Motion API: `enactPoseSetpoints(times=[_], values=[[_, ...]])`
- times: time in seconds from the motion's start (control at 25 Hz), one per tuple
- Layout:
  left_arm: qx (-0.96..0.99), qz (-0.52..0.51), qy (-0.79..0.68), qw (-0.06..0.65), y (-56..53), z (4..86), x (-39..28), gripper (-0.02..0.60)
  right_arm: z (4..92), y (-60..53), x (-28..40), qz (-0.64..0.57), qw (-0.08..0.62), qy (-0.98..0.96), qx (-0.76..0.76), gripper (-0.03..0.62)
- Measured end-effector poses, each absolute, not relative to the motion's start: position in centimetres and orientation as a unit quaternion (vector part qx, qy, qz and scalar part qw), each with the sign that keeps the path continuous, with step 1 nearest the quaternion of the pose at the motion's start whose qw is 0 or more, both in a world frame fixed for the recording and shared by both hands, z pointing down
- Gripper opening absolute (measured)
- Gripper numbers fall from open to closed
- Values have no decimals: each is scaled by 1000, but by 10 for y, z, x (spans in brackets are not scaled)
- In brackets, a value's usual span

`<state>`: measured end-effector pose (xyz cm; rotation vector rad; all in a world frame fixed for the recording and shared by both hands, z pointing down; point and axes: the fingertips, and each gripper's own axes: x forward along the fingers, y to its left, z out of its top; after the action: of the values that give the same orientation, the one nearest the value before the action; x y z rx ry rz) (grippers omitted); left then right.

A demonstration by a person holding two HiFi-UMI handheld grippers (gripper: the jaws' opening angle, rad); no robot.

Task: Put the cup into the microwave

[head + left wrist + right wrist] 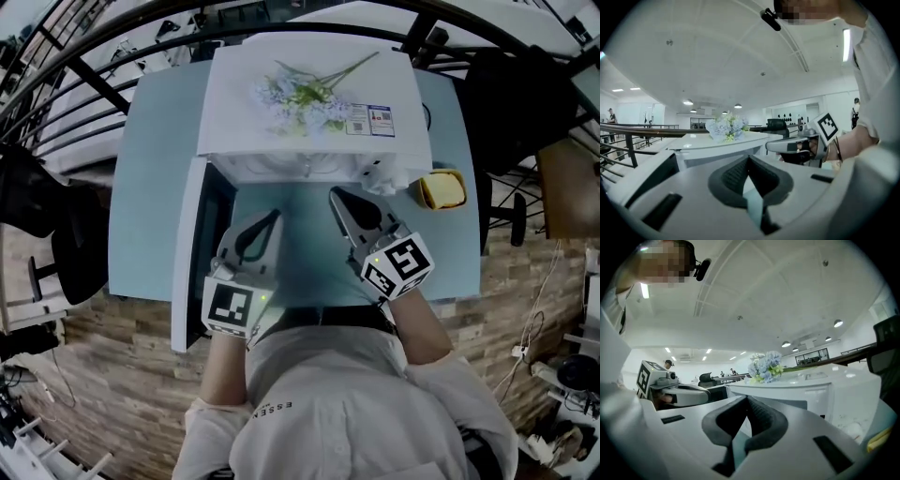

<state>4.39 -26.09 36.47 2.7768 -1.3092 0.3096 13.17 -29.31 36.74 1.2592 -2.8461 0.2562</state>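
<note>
The jaws of the left gripper (749, 159) are pressed together with nothing between them, and those of the right gripper (747, 400) are likewise closed and empty. The two grippers are held side by side but apart, both pointed at the white microwave (309, 103) directly ahead of the jaws. Its door (187, 253) is swung open and is seen just to the left of the left jaws. A spray of pale blue flowers (305, 94) is laid on the microwave's top, above and beyond both sets of jaws. The cup (442, 190), a small yellow vessel as far as can be made out, is set on the light blue table (155, 187) ahead of and to the right of the right jaws, just beside the microwave's right wall and outside it.
</note>
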Motion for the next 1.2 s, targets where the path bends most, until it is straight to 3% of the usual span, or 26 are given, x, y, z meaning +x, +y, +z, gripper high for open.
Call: enactPoseSetpoints(times=[0.4, 1.2], values=[[902, 96, -419, -33, -245, 311, 36, 0, 314, -263, 133, 30, -12, -912, 409, 15], [893, 75, -444, -28, -237, 298, 20, 0, 306, -253, 128, 25, -20, -913, 407, 15]])
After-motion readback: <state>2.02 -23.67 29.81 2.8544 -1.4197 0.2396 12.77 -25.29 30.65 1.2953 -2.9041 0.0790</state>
